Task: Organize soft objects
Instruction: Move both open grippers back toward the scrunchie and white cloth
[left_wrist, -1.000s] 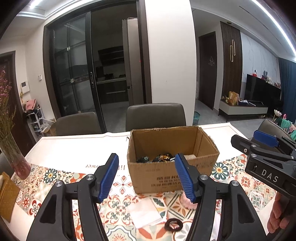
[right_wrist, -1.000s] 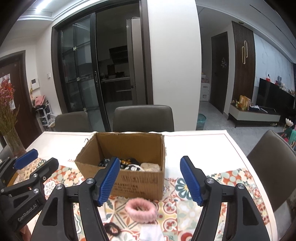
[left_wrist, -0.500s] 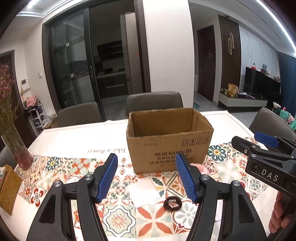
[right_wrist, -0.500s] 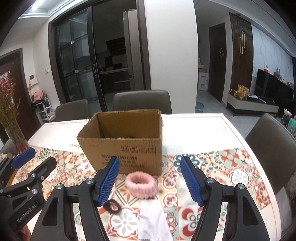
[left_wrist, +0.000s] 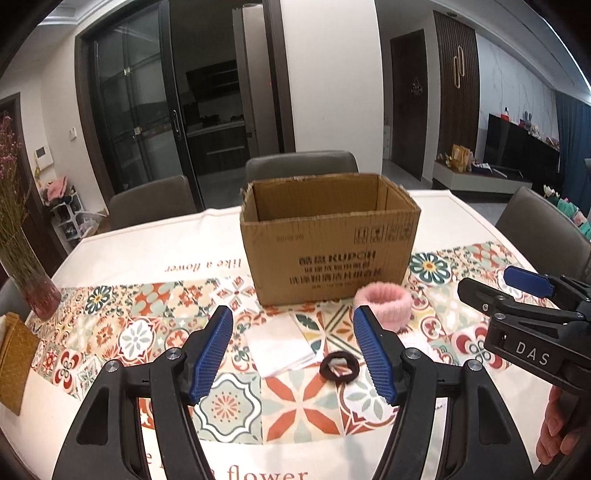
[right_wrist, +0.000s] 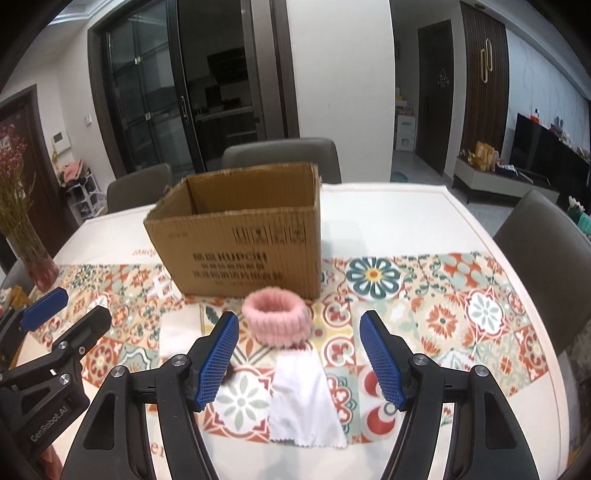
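Observation:
An open cardboard box (left_wrist: 328, 251) stands mid-table; it also shows in the right wrist view (right_wrist: 240, 236). In front of it lie a pink fluffy band (left_wrist: 384, 308) (right_wrist: 275, 319), a dark scrunchie (left_wrist: 339, 368), and two white cloths: one left (left_wrist: 279, 343) and one nearer the right gripper (right_wrist: 304, 398). My left gripper (left_wrist: 293, 354) is open and empty, above the left cloth and scrunchie. My right gripper (right_wrist: 299, 354) is open and empty, just short of the pink band. The box's contents are hidden from this height.
The table has a patterned floral cloth (left_wrist: 122, 332). A vase of dried flowers (left_wrist: 33, 280) and a yellow woven item (left_wrist: 14, 365) sit at the left edge. Grey chairs (right_wrist: 280, 158) stand around the table.
Both grippers have come down and pulled back toward me. The box's inside has dropped out of view, and the band, scrunchie and cloths now lie closer between the fingers.

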